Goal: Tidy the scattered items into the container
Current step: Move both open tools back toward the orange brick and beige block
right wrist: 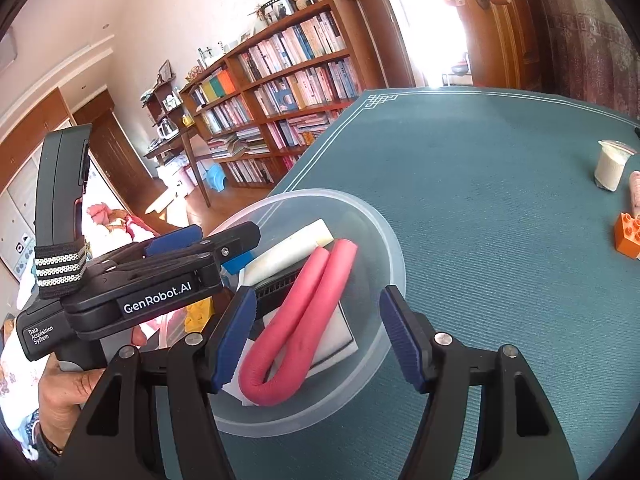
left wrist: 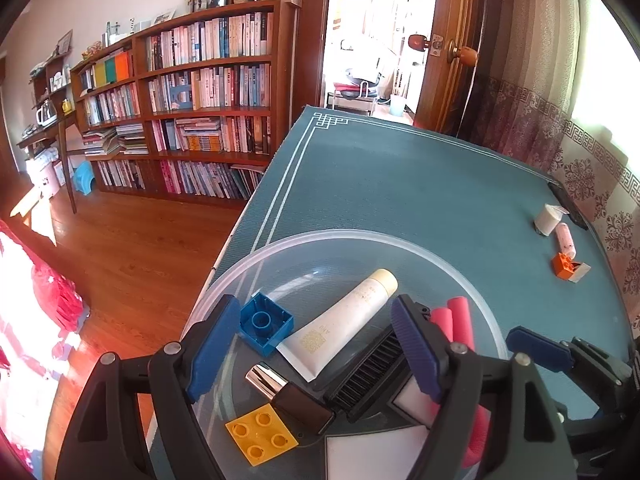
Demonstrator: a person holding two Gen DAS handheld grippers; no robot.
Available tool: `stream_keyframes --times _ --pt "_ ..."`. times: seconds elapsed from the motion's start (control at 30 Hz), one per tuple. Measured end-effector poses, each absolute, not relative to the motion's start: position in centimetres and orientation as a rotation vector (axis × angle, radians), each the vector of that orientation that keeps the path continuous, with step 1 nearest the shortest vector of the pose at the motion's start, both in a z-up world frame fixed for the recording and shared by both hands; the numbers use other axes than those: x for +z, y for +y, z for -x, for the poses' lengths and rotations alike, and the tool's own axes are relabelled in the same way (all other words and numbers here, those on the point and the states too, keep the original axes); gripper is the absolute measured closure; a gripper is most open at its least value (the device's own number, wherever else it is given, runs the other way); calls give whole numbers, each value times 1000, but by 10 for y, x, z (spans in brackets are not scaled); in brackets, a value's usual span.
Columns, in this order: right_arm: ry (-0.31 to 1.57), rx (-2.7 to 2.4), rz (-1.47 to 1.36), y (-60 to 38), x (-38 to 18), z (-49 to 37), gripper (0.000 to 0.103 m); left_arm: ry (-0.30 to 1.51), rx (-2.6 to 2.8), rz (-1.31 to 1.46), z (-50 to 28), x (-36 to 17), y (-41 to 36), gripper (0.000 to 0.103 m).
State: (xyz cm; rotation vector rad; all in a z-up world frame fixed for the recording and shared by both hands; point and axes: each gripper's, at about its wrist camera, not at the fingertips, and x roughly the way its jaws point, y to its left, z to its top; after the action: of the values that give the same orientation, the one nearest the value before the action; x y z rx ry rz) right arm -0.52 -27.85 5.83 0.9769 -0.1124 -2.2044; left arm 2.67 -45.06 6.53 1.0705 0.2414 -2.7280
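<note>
Clear plastic bowl (left wrist: pixel 460 264) near table's (left wrist: pixel 400 184) left edge, holding blue brick (left wrist: pixel 265 323), cream tube (left wrist: pixel 348 316), black comb (left wrist: pixel 370 376), lipstick (left wrist: pixel 288 394), yellow brick (left wrist: pixel 262 434), folded pink foam roller (right wrist: pixel 308 316). Left gripper (left wrist: pixel 316 348) over bowl, jaws wide, empty. Right gripper (right wrist: pixel 318 340) over roller, jaws wide, empty. Well apart at right: yogurt cup (right wrist: pixel 610 166), pink tube (left wrist: pixel 565 238), orange brick (left wrist: pixel 565 266).

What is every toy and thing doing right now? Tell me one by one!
left gripper: open, empty, over bowl
right gripper: open, empty
clear bowl: upright, holding items
blue brick: in bowl
cream tube: lying in bowl
pink foam roller: folded, in bowl
orange brick: on table, outside bowl
white cup: upright on table
</note>
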Motion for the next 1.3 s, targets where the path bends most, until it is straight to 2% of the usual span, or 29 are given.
stream_keyframes --times 0.63,1.0,1.3 --pt "-197 -2274 -1020 -240 50 12 35 150 -2728 -1089 -14 65 -425 18" --pt "-256 -2328 -1047 -211 45 19 35 70 -2760 -1082 -6 70 -398 6" --pt "-288 -2372 -1076 -183 38 26 35 11 -2798 -1098 5 73 -370 6"
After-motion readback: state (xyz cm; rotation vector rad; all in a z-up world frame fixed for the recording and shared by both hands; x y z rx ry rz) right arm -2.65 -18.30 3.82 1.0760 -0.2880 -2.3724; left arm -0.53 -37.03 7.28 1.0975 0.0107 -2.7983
